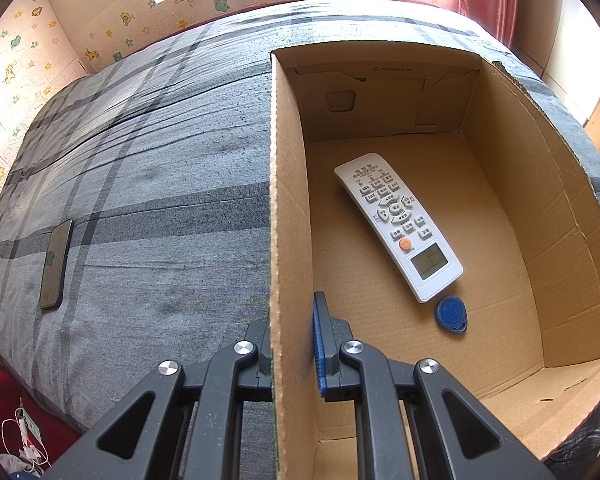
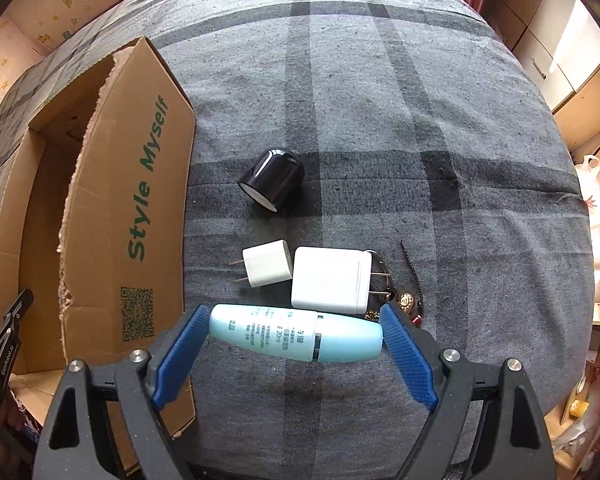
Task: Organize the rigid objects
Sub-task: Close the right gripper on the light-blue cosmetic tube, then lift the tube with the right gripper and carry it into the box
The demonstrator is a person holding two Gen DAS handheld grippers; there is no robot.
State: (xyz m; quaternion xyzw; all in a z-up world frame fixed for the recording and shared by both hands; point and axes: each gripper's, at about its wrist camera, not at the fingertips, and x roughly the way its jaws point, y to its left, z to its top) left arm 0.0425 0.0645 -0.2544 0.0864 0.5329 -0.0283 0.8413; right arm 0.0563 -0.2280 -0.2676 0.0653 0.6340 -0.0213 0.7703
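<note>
The right tool (image 2: 296,354) had its blue ribbed pads (image 2: 178,358) clamped endwise on a pale blue plastic bottle with a rounded cap (image 2: 296,334), one pad on the base and one on the cap tip, the bottle lying crosswise between them just above the bed. The bottle appeared light, stiff and smooth; held by its rounded ends it was judged liable to slip or pivot, and a hold across the straight body would be surer.

The left tool (image 1: 292,364) was shut on the near wall of the open brown corrugated cardboard box (image 1: 290,200), one finger outside and one inside, evidently steadying it. The board was thin, with a torn upper edge, and would flex under load.

Inside the box lay a long white plastic remote control with grey buttons (image 1: 398,226) and a small blue teardrop key tag (image 1: 452,314), both flat on the floor.

On the grey plaid woven bedcover (image 2: 380,100) beside the box lay a glossy black cylindrical cap (image 2: 271,179), a small white plug adapter (image 2: 266,264) and a larger white charger block (image 2: 330,278) touching it; all hard and compact. A dark flat phone (image 1: 55,264) lay well apart on the box's other side.
</note>
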